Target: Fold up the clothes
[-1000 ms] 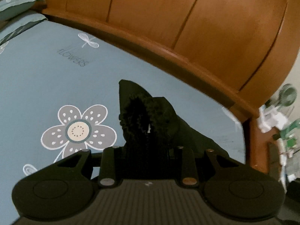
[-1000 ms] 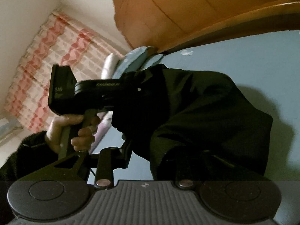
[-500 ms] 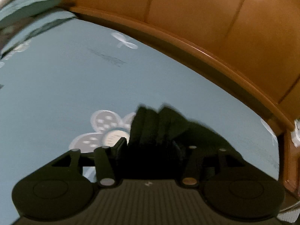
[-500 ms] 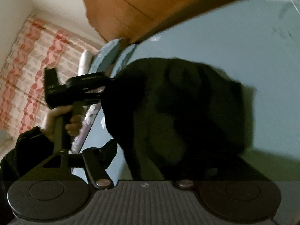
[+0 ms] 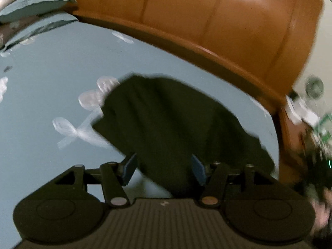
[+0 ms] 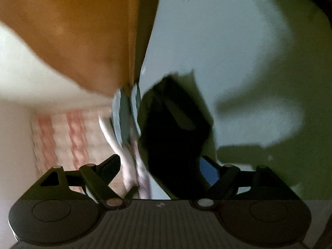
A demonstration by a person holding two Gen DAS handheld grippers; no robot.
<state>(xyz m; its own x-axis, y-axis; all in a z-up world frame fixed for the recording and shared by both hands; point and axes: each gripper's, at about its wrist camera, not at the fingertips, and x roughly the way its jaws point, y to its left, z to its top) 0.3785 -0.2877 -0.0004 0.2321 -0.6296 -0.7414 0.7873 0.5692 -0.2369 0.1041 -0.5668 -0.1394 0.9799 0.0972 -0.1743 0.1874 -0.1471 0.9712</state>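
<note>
We see the dark garment point(image 5: 172, 124) lying in a bunched, partly folded heap on the pale blue bedsheet point(image 5: 51, 72), and we take the garment as our landmark. In the left wrist view it spreads from just ahead of the left gripper point(image 5: 164, 169) toward the wooden headboard point(image 5: 207, 20), and its far left corner covers part of a white flower print point(image 5: 87, 112) on the sheet. The left gripper's jaws stand wide apart; its blue pads point(image 5: 129, 167) flank the near edge of the cloth, the right one against or just over the fabric, the left one clear of it with sheet showing behind, so we see no hold on the cloth. In the right wrist view, which is heavily blurred, the garment point(image 6: 176, 128) rises as a dark mass directly ahead of the right gripper point(image 6: 164, 166). Those jaws too are spread wide, with one blue pad point(image 6: 208, 171) showing at the garment's near right edge; whether the cloth touches it we cannot tell. Left of the garment in that view we make out blue pillows point(image 6: 124, 108) and a pink patterned curtain point(image 6: 62, 137) beyond them. To the garment's far right in the left wrist view, past the bed's end, stands a blurred clutter with a small fan point(image 5: 315, 87).
</note>
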